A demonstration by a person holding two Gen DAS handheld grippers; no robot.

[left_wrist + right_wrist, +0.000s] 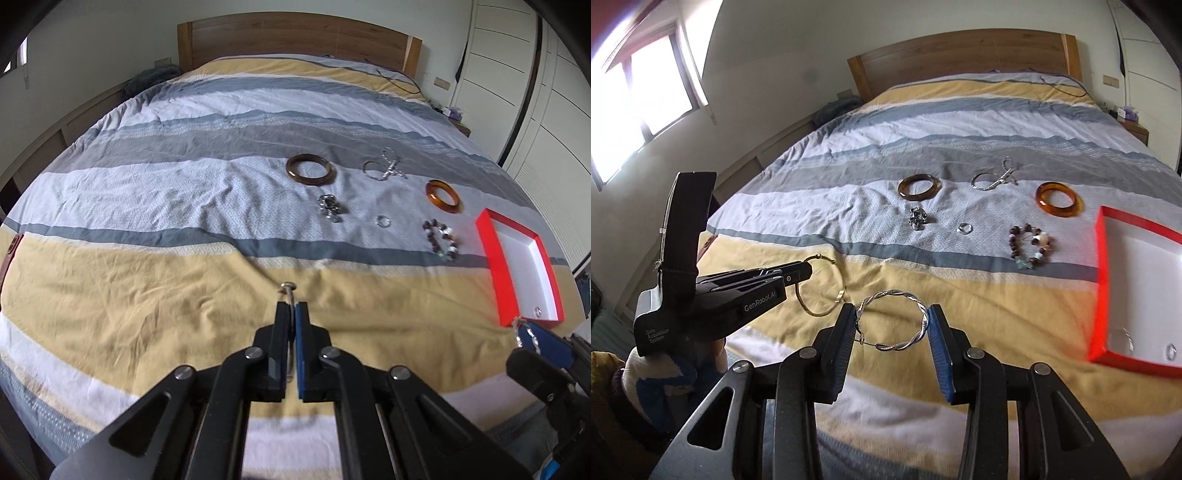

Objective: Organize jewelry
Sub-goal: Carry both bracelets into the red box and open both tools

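My left gripper [291, 306] is shut on a thin gold wire bangle [822, 286], held edge-on just above the yellow stripe of the bedspread. My right gripper [892, 314] is shut on a twisted silver bangle [897, 321], held flat between its pads; it shows at the right edge of the left wrist view [528, 334], near the red box [517, 266]. The red box [1099, 277] has a white inside with a small ring [1171, 350] in its near corner.
On the bedspread lie a dark brown bangle [311, 170], an amber bangle [443, 195], a silver chain bracelet [384, 168], a silver clump [330, 208], a small ring [383, 221] and a beaded bracelet [441, 240]. The wooden headboard [295, 40] stands at the far end.
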